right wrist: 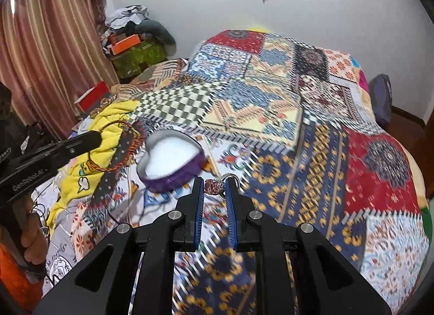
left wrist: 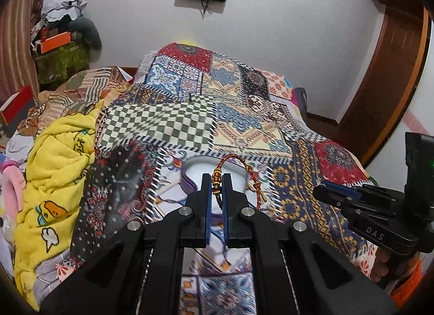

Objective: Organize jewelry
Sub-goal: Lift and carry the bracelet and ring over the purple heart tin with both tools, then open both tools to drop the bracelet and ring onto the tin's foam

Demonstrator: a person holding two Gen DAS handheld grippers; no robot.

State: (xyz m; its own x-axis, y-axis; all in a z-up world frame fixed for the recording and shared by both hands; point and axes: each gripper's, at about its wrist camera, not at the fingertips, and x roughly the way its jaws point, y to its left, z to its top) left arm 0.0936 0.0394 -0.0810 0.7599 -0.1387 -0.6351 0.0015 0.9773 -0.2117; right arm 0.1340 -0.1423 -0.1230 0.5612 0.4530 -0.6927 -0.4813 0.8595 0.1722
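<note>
My left gripper (left wrist: 216,182) is shut on a red braided cord bracelet (left wrist: 233,158) with gold beads, which hangs just above a heart-shaped purple box (left wrist: 188,183) lined in white. In the right wrist view the same box (right wrist: 173,179) lies on the quilt, left of and beyond my right gripper (right wrist: 214,186). The right gripper is shut on a small sparkling pink ring (right wrist: 213,187) with a silver band. The left gripper (right wrist: 97,135) comes in from the left there, with the bracelet (right wrist: 119,149) looped from its tip. The right gripper (left wrist: 322,190) shows at the right in the left wrist view.
A patchwork quilt (right wrist: 298,152) covers the bed. A crumpled yellow blanket (left wrist: 59,168) lies along its left side, with a red box (right wrist: 93,96) and piled clutter (right wrist: 133,43) beyond. A striped curtain (right wrist: 48,51) hangs left; a wooden door (left wrist: 393,70) stands right.
</note>
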